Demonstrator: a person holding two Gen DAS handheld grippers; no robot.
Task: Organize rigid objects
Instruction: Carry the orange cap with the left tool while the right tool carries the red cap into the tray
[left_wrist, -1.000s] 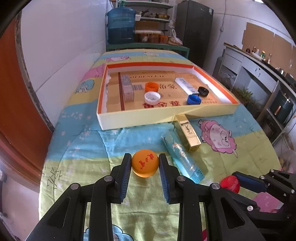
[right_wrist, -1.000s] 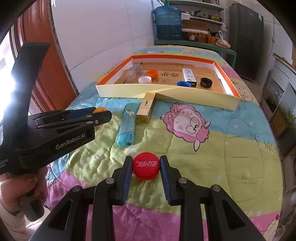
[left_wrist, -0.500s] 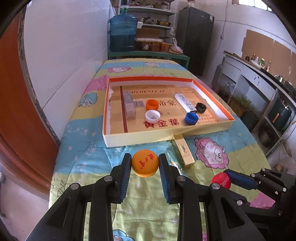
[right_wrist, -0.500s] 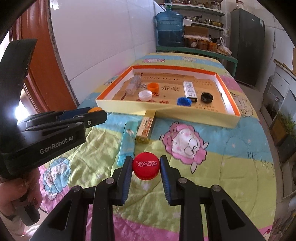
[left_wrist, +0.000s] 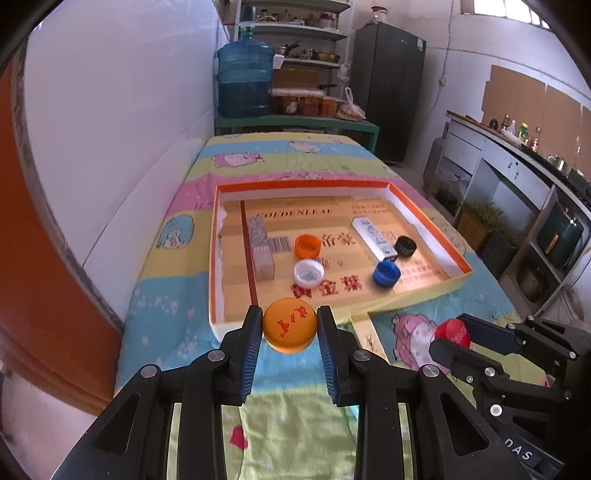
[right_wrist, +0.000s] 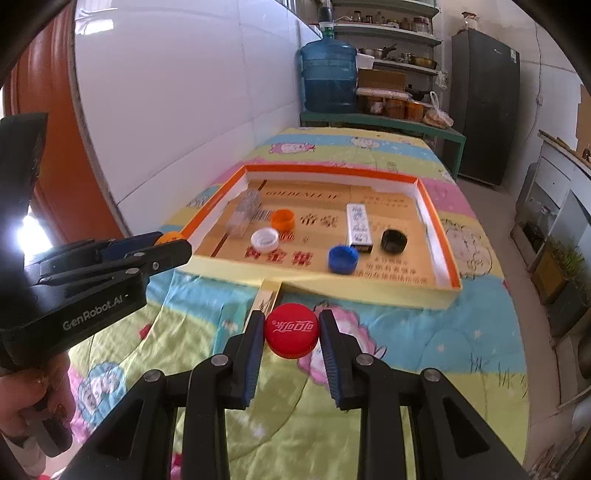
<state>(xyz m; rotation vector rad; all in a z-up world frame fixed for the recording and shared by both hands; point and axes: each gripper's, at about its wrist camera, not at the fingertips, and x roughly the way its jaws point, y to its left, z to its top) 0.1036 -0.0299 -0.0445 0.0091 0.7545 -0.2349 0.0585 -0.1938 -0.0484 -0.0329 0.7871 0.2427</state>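
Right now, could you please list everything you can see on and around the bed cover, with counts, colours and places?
tray: one, orange-rimmed, on the cover
loose caps: four, orange, white, blue, black, inside the tray
white box: one, in the tray
clear block: one, tray's left side
gold box: one, outside the tray's near wall
water jug: one, blue, far end
fridge: one, dark, far end
orange cap: one, held
red cap: one, held
left gripper: black, shut on orange cap
right gripper: black, shut on red cap
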